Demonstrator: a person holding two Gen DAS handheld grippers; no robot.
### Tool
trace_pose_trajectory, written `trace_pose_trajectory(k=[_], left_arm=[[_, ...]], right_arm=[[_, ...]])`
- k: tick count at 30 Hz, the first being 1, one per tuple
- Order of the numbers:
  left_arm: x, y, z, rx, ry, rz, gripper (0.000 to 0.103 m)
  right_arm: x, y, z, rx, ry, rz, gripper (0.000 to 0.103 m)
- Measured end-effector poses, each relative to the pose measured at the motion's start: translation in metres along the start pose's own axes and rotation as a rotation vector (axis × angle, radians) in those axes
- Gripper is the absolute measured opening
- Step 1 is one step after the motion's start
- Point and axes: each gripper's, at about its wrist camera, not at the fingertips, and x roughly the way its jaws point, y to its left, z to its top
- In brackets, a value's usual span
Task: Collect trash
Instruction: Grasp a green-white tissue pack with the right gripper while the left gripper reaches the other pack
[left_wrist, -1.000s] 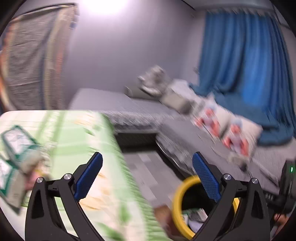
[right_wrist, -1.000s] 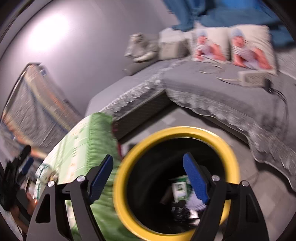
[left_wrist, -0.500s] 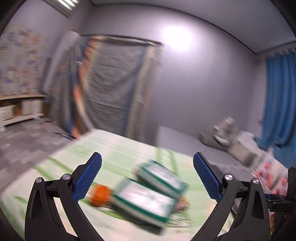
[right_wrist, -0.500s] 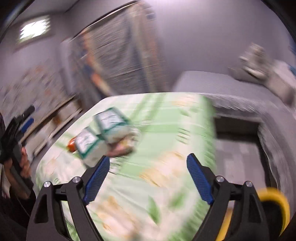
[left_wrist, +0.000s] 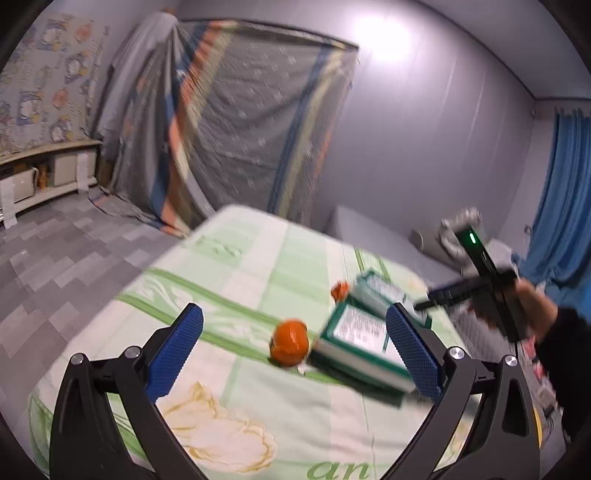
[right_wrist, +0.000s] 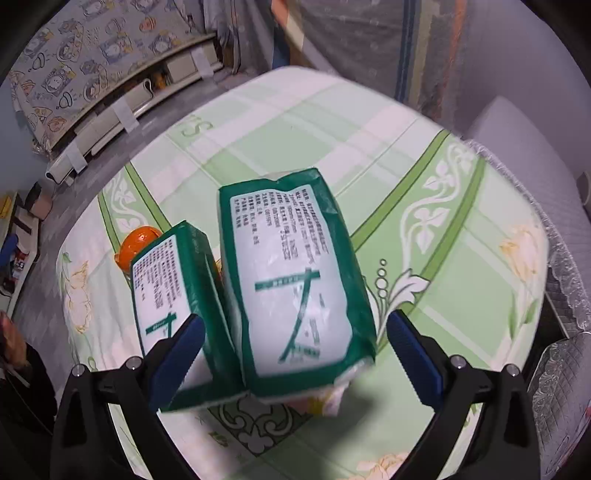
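Right wrist: tissue packs (right_wrist: 291, 280) (orange ball (right_wrist: 138, 242) behind)

My table (right_wrist: 303, 122) wears a pale green cloth with white checks, darker green bands and leaf scrolls. Directly on it sit two green-and-white tissue packs side by side: the larger pack (right_wrist: 295, 280) is my landmark. The smaller pack (right_wrist: 173, 295) lies touching its left side. An orange round thing (right_wrist: 138, 242) rests just behind the smaller pack, up-left of the larger pack. Something pale peeks from under the larger pack's near end, too blurred to name.
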Motion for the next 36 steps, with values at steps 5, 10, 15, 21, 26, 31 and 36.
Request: trace_pose_trajectory(k=[5, 10, 15, 21, 26, 31, 36], left_arm=[[0.033, -0.015, -0.022, 0.053, 0.145, -0.074, 0.095], [0.061, -0.040, -0.035, 0.109, 0.234, -0.107, 0.095], [0.075, -0.060, -0.037, 0.135, 0.296, -0.088, 0.095], [0.091, -0.084, -0.030, 0.085, 0.394, -0.087, 0.095], [0.112, -0.098, -0.019, -0.061, 0.502, -0.093, 0.095], [0.142, -0.111, -0.012, -0.190, 0.609, -0.097, 0.095], [0.172, -0.127, -0.015, -0.232, 0.694, -0.077, 0.095]], right_arm=[[0.030, 0.005, 0.014, -0.061, 0.093, -0.043, 0.095], [0.054, 0.009, 0.015, -0.060, 0.137, -0.038, 0.095], [0.059, 0.005, 0.012, -0.019, 0.099, -0.021, 0.059], [0.029, -0.006, -0.005, 0.046, -0.043, 0.005, 0.042], [-0.009, -0.032, -0.036, 0.148, -0.197, 0.101, 0.042], [-0.046, -0.052, -0.076, 0.220, -0.337, 0.194, 0.042], [-0.069, -0.057, -0.103, 0.235, -0.411, 0.243, 0.042]])
